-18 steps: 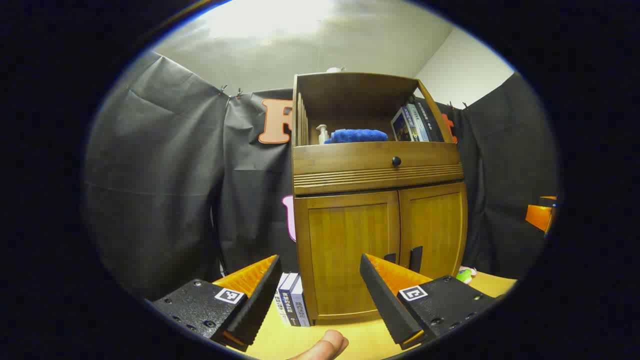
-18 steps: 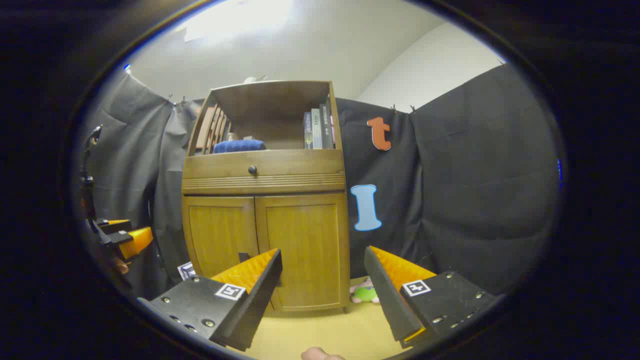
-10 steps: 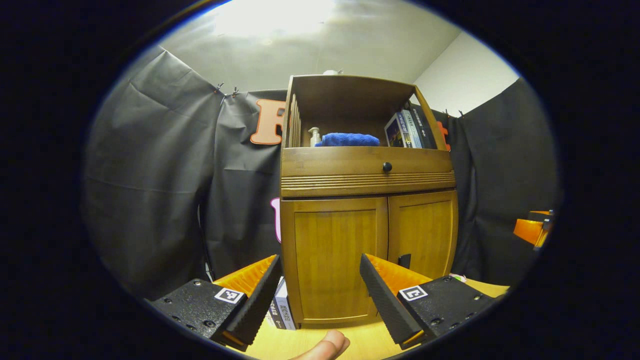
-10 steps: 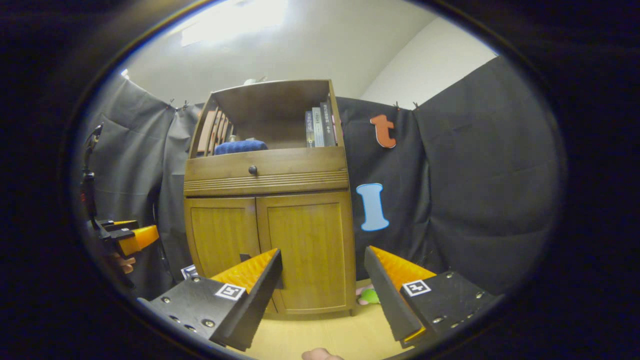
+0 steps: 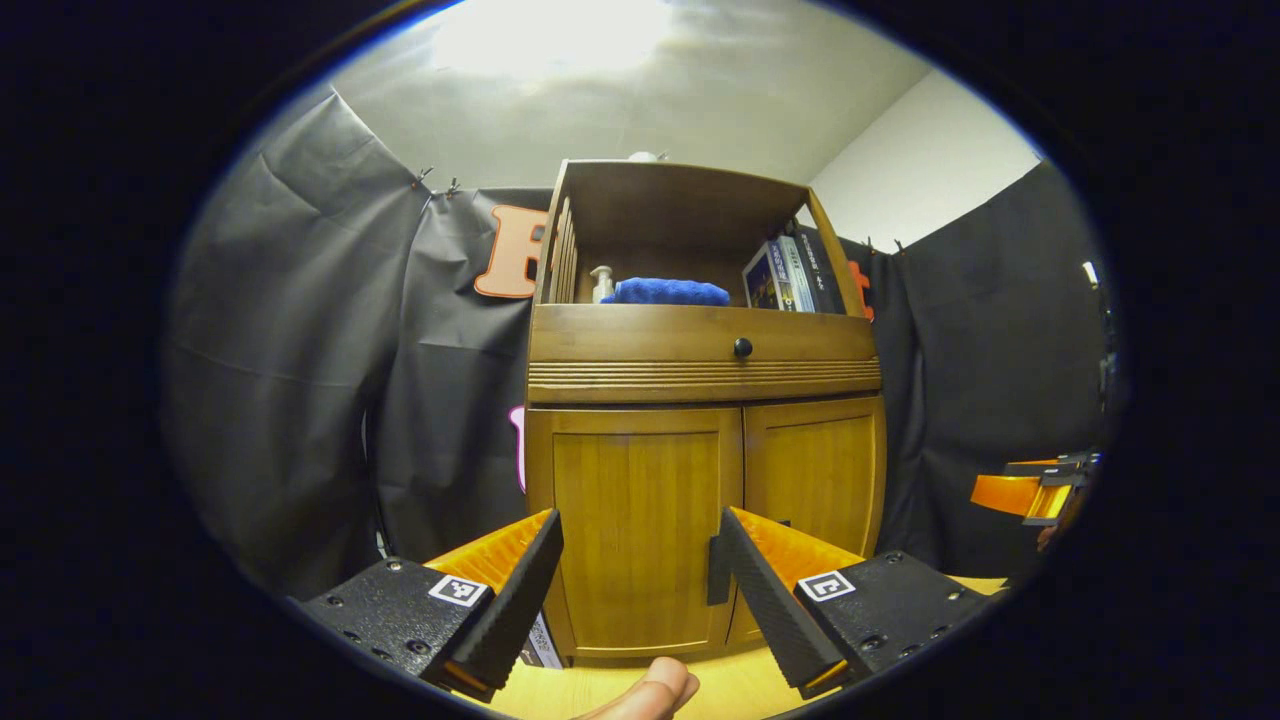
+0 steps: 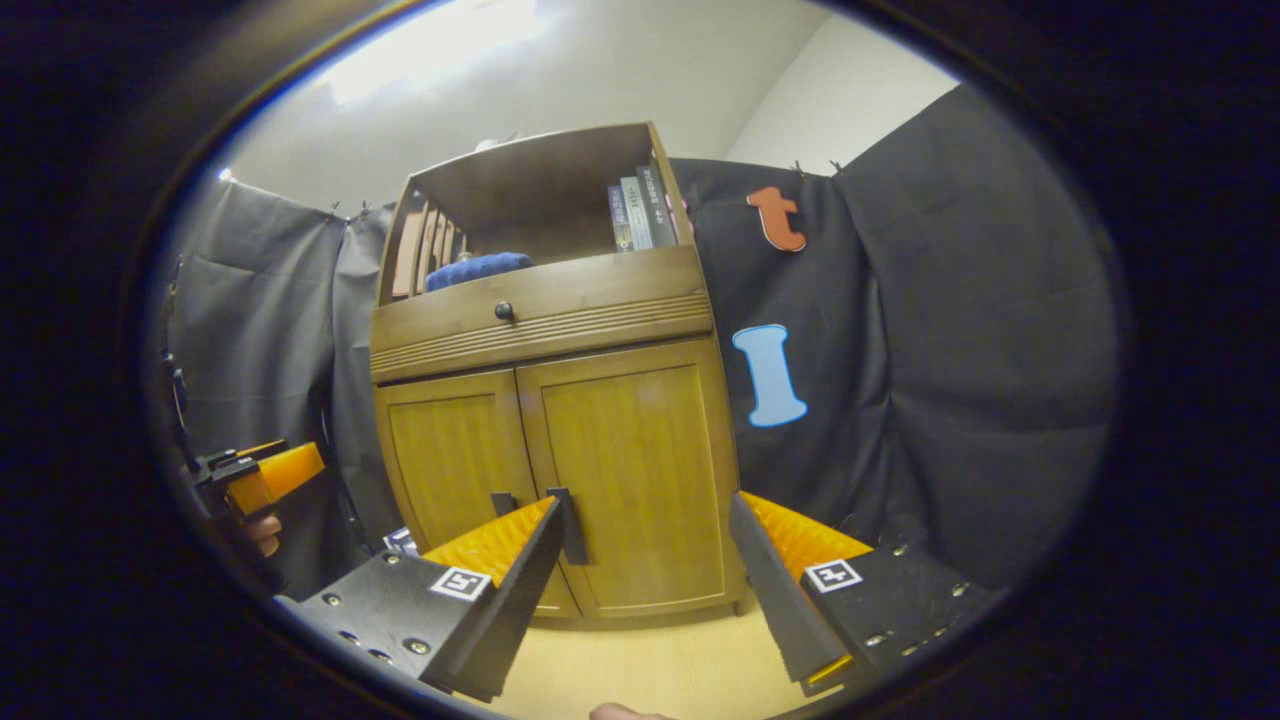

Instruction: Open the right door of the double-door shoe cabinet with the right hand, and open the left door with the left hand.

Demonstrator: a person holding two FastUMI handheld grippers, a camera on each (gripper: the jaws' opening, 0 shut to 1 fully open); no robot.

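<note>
The wooden shoe cabinet (image 5: 700, 360) stands on a table with both doors shut. In the left gripper view, my left gripper (image 5: 640, 520) is open, short of the left door (image 5: 635, 530); its dark handle (image 5: 714, 570) peeks out beside one finger. My right gripper (image 5: 1030, 493) shows far off to the right. In the right gripper view, my right gripper (image 6: 645, 505) is open in front of the right door (image 6: 640, 470). That door's handle (image 6: 572, 525) is just beside the tip of one finger. My left gripper (image 6: 265, 475) is at the left edge.
A drawer with a dark knob (image 5: 742, 347) sits above the doors. The open shelf holds a blue cloth (image 5: 668, 292), a bottle (image 5: 600, 283) and books (image 5: 785, 275). More books (image 5: 540, 645) stand left of the cabinet on the wooden tabletop (image 6: 640, 670).
Both grippers have come closer to the cabinet. The right one has tilted and its finger now sits by the right door's handle. The doors have stayed shut.
</note>
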